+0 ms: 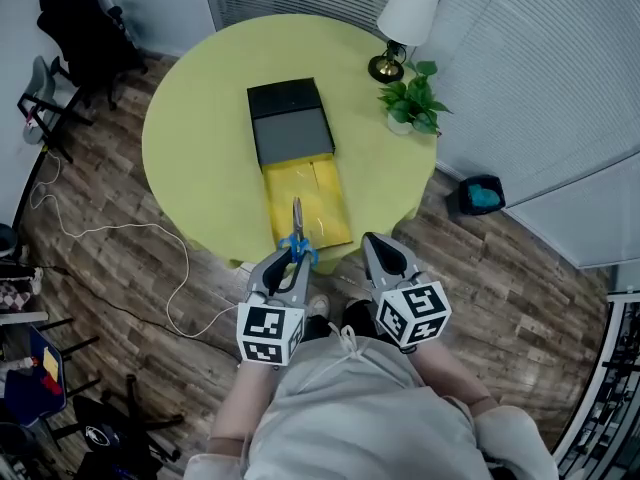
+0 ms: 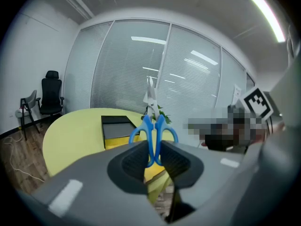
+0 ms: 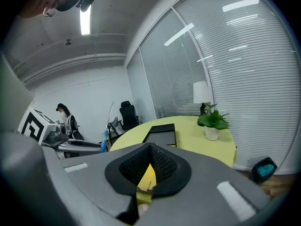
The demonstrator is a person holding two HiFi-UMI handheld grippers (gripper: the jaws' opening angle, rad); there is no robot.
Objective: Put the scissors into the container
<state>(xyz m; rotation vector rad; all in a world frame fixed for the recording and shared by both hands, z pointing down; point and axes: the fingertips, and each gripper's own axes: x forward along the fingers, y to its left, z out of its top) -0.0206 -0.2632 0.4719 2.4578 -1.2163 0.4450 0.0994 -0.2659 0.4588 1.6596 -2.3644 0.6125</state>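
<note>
A round yellow-green surface [image 1: 200,148] fills the corner of a room with slatted blinds [image 1: 540,88] on two sides and a wood-plank floor [image 1: 120,298]. The container [image 1: 290,118], a black box, lies near the middle of the surface. Its yellow drawer [image 1: 305,203] is slid out on the side facing the person. Beyond the container, to its right, a white-shaded lamp [image 1: 405,23] stands at the surface's far rim. A potted plant [image 1: 412,103] stands just nearer than the lamp. Well to the container's left, off the surface, a black office chair [image 1: 85,28] stands by the wall. A pale cable [image 1: 130,233] trails over the floor on that same side. To the container's right, down on the floor by the blinds, sits a small dark thing with a blue top [image 1: 482,196]. The left tool [image 1: 290,260] is clenched on the blue handles of the scissors [image 1: 297,230], held in the air on the drawer side of the container. The blades point toward the container, and from the head view they show over the drawer's near end. The right tool [image 1: 385,256] hangs beside the left one on that same side, its jaws pressed together with nothing between them.
</note>
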